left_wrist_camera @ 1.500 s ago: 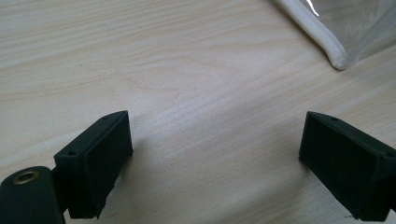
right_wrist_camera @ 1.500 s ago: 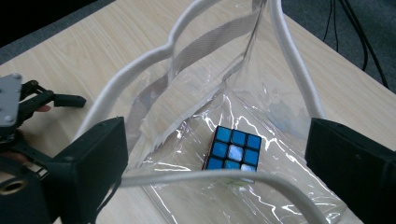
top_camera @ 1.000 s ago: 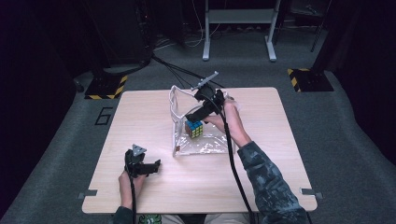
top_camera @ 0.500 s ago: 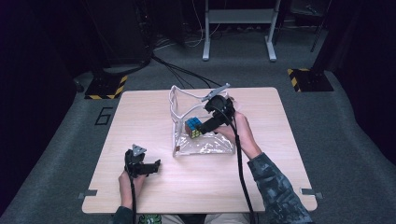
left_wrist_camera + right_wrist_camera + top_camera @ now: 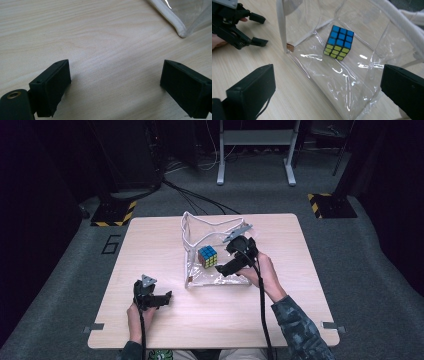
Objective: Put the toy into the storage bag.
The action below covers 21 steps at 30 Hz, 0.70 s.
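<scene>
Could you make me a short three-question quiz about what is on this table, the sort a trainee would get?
1. True or false: the puzzle cube lies inside the clear plastic bag.
2. Which two colours show on the cube's faces in the right gripper view: A) blue and yellow, B) red and white, C) green and orange?
3. Fill in: the left gripper has its jaws ____ over bare tabletop, with nothing between them.

Key
1. True. The cube sits on the bag's bottom panel, with the white-edged walls standing around it.
2. A.
3. Open. The right gripper is open too, facing the bag.
</scene>
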### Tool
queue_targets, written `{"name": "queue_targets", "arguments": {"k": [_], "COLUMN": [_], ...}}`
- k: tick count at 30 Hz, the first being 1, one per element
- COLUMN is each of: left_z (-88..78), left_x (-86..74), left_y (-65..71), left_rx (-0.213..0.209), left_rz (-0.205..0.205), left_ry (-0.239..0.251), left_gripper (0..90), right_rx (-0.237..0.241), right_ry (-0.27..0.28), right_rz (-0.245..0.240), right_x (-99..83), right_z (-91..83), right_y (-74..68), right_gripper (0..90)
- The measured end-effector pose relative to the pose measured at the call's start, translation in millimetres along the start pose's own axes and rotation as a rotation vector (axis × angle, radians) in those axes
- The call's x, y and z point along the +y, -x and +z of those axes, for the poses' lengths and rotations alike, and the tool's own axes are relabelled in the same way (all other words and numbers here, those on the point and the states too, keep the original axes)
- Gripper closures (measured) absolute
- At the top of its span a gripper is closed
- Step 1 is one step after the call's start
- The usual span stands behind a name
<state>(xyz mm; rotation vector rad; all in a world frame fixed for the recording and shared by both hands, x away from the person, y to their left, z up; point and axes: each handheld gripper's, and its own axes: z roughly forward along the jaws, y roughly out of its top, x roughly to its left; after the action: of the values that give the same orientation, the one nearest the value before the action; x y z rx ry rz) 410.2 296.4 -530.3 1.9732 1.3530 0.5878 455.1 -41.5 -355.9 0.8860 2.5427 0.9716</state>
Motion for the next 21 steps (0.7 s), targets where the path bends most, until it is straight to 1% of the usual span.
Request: {"name": "queue_targets", "arguments": {"k": [1, 3, 5, 12, 13, 16, 21], "left_z": [0.0, 0.0, 0.0, 0.0, 0.1, 0.0, 0.0], "left_x": [0.0, 0.0, 0.0, -0.1, -0.1, -0.1, -0.1], "left_y": [0.1, 0.0, 0.0, 0.1, 0.1, 0.1, 0.2], "left_rx": [0.000, 0.000, -0.002, -0.001, -0.001, -0.001, -0.001], "left_rz": [-0.001, 0.001, 0.000, -0.001, -0.001, -0.001, -0.001], "left_ry": [0.000, 0.000, 0.000, 0.001, 0.001, 0.000, 0.001], "left_gripper": [9.1, 9.1, 9.1, 9.1, 9.1, 9.1, 9.1], "right_rx": [-0.008, -0.001, -0.011, -0.022, -0.029, -0.027, -0.037], "right_ry": [0.001, 0.002, 0.002, -0.004, -0.007, -0.010, -0.018], "right_rz": [-0.001, 0.008, 0.006, 0.010, 0.013, 0.023, 0.038], "right_x": [-2.5, -7.6, -12.7, -30.6, -33.3, -40.7, -55.2], "right_z": [0.3, 0.5, 0.9, 2.7, 3.0, 4.6, 8.0], "right_y": [-0.1, -0.2, -0.6, -1.6, -1.6, -0.9, 1.2], "right_gripper": [0.0, 0.0, 0.0, 0.0, 0.0, 0.0, 0.0]}}
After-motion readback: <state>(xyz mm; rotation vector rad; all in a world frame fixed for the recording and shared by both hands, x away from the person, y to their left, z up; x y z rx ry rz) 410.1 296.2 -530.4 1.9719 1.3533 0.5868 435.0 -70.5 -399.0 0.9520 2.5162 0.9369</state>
